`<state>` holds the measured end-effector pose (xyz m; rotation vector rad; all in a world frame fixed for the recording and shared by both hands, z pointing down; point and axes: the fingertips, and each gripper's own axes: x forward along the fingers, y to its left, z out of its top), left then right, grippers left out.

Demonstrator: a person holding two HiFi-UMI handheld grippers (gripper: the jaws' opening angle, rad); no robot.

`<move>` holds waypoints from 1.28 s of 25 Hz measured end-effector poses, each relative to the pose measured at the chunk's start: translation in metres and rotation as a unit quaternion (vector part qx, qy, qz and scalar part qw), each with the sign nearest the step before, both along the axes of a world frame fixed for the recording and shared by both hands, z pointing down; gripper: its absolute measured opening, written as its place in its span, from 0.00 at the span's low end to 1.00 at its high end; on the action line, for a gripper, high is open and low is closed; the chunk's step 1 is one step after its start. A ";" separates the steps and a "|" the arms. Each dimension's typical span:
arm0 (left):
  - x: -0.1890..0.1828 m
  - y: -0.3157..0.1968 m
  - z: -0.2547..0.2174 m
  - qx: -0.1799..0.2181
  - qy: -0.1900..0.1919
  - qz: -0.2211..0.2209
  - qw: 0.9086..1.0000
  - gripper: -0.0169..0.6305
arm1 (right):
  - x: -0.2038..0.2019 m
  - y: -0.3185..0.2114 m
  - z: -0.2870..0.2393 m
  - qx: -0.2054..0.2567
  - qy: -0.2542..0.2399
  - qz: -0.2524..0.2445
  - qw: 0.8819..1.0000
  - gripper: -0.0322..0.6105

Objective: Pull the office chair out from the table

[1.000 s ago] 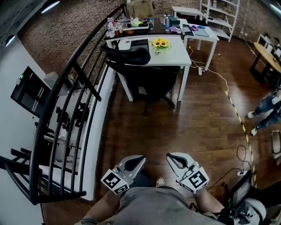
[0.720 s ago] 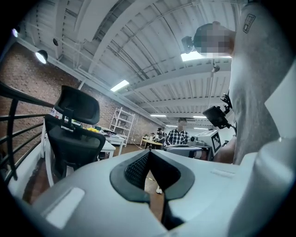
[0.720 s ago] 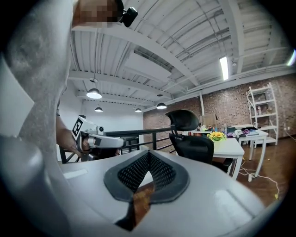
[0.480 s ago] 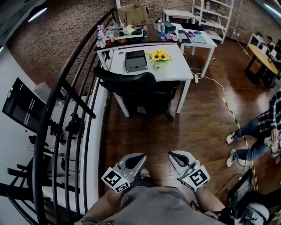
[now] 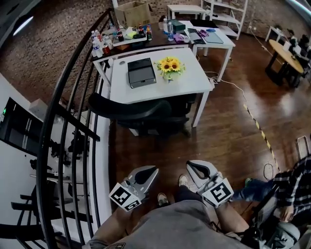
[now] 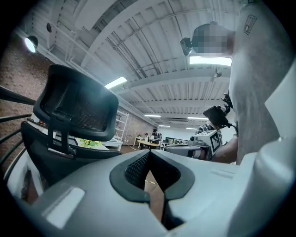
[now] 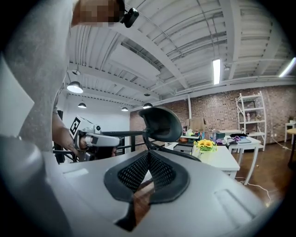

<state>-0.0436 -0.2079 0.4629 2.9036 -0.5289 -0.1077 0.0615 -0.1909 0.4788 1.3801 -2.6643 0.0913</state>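
I see a bunch of sunflowers (image 5: pixel 168 65) just right of a flat dark case (image 5: pixel 141 72). Behind them, bottles (image 5: pixel 98 44) crowd a darker surface (image 5: pixel 160 41) beside a cardboard box (image 5: pixel 132 13). A black railing (image 5: pixel 63 112) curves down my left. A white cable (image 5: pixel 238 90) and striped tape (image 5: pixel 260 131) cross the wooden floor (image 5: pixel 228 141). A person in a checked shirt (image 5: pixel 291 187) is at the lower right edge.

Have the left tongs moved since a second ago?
Yes. The left tongs have come forward toward the white table, with less bare floor between them in the head view.
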 end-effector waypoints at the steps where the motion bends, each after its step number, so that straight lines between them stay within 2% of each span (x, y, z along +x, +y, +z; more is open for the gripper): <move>1: 0.004 -0.011 0.001 0.001 -0.002 -0.002 1.000 0.01 | 0.003 -0.012 -0.003 0.004 -0.006 -0.004 1.000 0.03; 13: 0.040 -0.112 -0.007 0.010 -0.022 -0.074 0.997 0.01 | 0.047 -0.124 -0.018 0.021 -0.014 -0.077 0.997 0.03; 21: 0.031 -0.133 -0.002 0.008 -0.030 -0.069 0.997 0.01 | 0.040 -0.157 -0.023 0.038 -0.003 -0.079 0.996 0.03; 24: 0.021 -0.140 0.000 0.009 -0.033 -0.077 0.996 0.01 | 0.031 -0.166 -0.031 0.048 0.003 -0.096 0.994 0.04; 25: 0.017 -0.141 0.001 0.010 -0.034 -0.081 0.996 0.01 | 0.028 -0.169 -0.034 0.054 0.006 -0.105 0.993 0.06; 27: 0.005 -0.143 0.001 0.014 -0.041 -0.091 0.995 0.01 | 0.018 -0.176 -0.041 0.064 0.015 -0.120 0.991 0.18; 28: -0.002 -0.146 0.001 0.016 -0.045 -0.098 0.994 0.01 | 0.013 -0.180 -0.044 0.068 0.018 -0.128 0.989 0.28; 32: -0.040 -0.162 -0.005 0.032 -0.063 -0.140 0.988 0.01 | -0.008 -0.199 -0.057 0.083 0.043 -0.171 0.981 0.39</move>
